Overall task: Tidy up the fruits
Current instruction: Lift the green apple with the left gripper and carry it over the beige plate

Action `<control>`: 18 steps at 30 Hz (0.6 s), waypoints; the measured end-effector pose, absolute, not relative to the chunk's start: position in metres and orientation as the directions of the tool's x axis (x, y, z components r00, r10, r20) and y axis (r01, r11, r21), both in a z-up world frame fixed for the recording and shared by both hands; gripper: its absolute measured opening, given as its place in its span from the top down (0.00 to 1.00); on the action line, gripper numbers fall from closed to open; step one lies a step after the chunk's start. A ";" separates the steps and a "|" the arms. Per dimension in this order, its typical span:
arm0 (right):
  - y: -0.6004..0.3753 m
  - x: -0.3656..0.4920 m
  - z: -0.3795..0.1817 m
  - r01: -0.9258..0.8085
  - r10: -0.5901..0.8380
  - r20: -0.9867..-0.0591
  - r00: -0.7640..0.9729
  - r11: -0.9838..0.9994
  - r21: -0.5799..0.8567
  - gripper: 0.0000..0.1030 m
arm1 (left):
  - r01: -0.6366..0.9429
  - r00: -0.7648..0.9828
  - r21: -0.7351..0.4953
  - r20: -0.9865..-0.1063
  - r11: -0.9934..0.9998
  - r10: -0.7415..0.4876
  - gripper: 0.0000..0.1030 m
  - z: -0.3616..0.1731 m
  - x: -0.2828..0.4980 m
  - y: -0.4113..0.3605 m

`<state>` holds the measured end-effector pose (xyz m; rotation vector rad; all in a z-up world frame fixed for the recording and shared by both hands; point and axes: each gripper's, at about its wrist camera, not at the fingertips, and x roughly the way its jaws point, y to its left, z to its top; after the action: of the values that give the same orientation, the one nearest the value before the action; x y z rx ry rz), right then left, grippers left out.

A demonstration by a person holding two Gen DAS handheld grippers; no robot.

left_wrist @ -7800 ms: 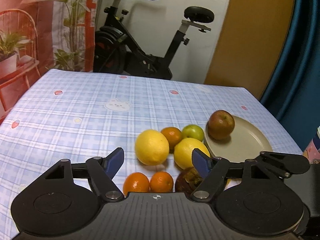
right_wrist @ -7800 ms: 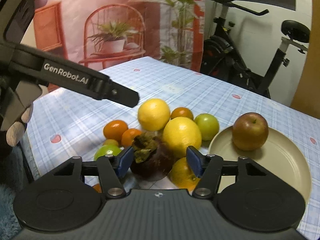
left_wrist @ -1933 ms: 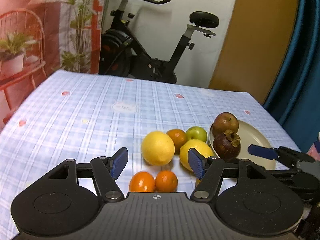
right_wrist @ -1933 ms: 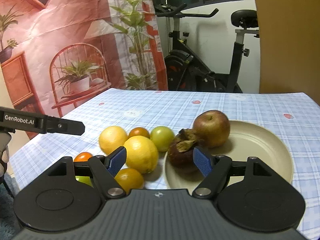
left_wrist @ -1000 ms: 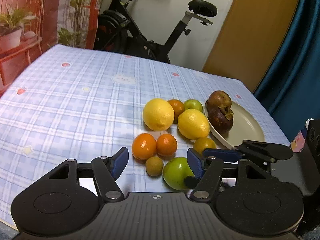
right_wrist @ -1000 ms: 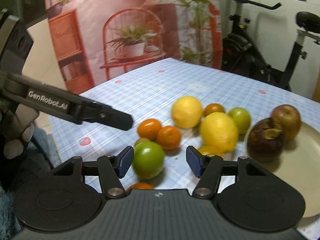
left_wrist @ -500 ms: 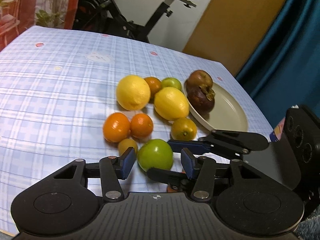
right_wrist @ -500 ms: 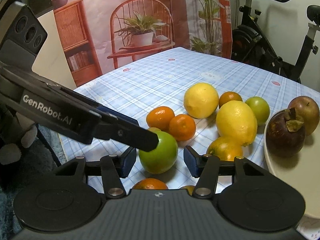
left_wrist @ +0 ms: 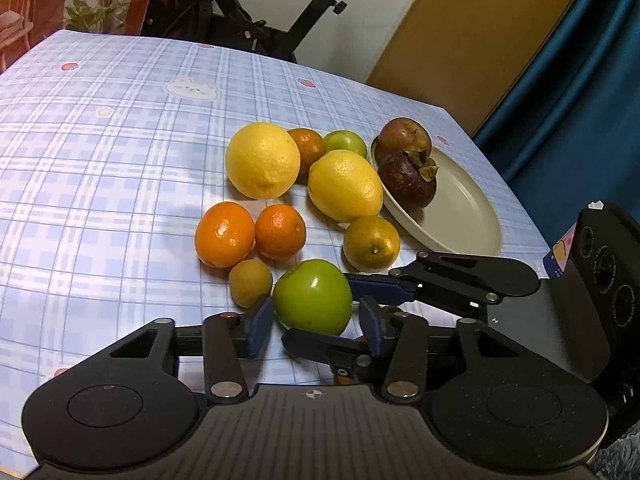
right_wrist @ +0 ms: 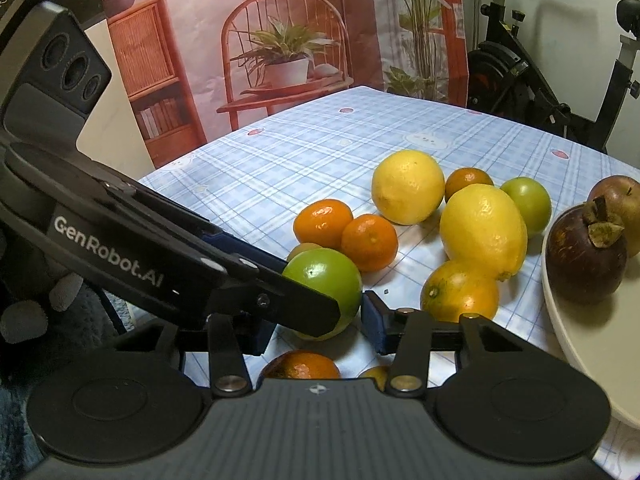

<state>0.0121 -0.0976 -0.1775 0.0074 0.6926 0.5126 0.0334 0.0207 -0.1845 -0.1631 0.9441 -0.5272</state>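
Green fruit (left_wrist: 313,296), the larger of the two on the table, sits at the near edge of the loose pile on the checked tablecloth (left_wrist: 120,160), with both tools closing round it at once. The left gripper (left_wrist: 315,326) has it between its blue pads, and the right gripper (right_wrist: 318,330) reaches in crosswise, one finger behind the fruit and one in front. Both sets of jaws have just been closing and now stand partly drawn in with the fruit between them. Whether any pad actually presses on it I cannot tell.

The step in hand looks like picking this fruit up for the plate (left_wrist: 472,216), where a mangosteen (left_wrist: 408,184) and a reddish apple (left_wrist: 404,138) already lie. The next move calls for one tool to take a firm hold and the other to back off. Then comes a lift clear of the small brownish fruit (left_wrist: 250,283) just beside it and the orange (left_wrist: 372,243) standing between it and the plate.

The left view shows the whole plate and how the right tool's fingers straddle the fruit. Only the right view shows another orange (right_wrist: 300,365) close under its camera, and there its own left pad is hidden behind the left tool's finger.
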 end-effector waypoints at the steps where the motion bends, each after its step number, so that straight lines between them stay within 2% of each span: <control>1: -0.098 0.012 -0.177 -0.448 0.453 -0.608 0.652 0.877 0.173 0.53 | 0.361 0.474 -0.358 -0.725 0.861 -0.500 0.55 -0.183 0.033 0.021; 11: -0.114 0.000 -0.160 -0.410 0.432 -0.539 0.723 0.897 0.168 0.53 | 0.460 0.517 -0.285 -0.684 0.841 -0.515 0.55 -0.153 0.037 -0.003; 18: -0.146 -0.008 -0.143 -0.298 0.350 -0.481 0.804 0.937 0.182 0.53 | 0.558 0.499 -0.227 -0.677 0.798 -0.541 0.55 -0.135 0.055 -0.057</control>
<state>-0.0083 -0.1461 -0.1433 0.0994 0.5343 0.3478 0.0554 -0.0566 -0.1352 0.0223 0.8113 -0.6647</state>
